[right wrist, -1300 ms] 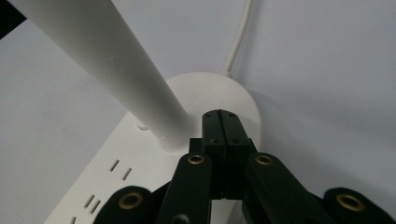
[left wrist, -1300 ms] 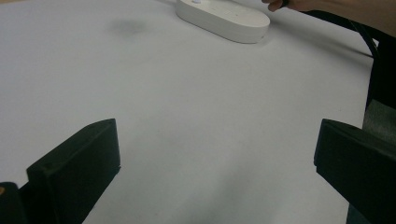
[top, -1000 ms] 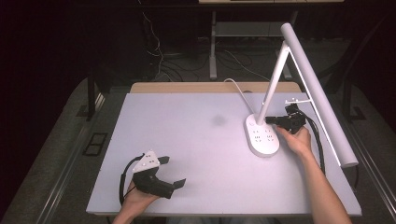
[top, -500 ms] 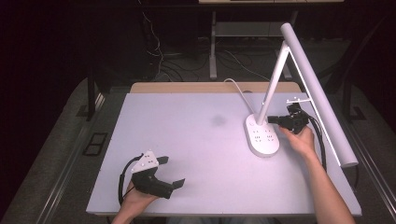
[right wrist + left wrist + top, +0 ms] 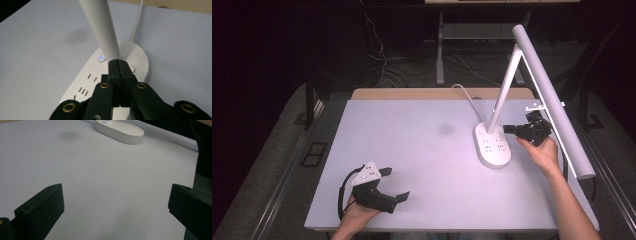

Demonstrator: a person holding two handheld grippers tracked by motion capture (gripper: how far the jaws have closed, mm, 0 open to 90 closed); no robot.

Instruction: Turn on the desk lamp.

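Observation:
A white desk lamp stands on the table's right side, with an oval base and a slanted stem carrying a long light bar. The base carries outlet slots and a small button lit blue. My right gripper hovers just right of the stem, jaws pressed together with nothing between them; its tips sit close in front of the stem above the base. My left gripper rests near the table's front left, jaws wide apart over bare table.
The lamp's white cord runs off the back edge of the table. A faint dark smudge marks the tabletop's middle. The light bar overhangs the right arm. Cables and a stand sit on the dark floor behind.
The right gripper has drawn slightly back to the right, away from the lamp stem. The left gripper stays put.

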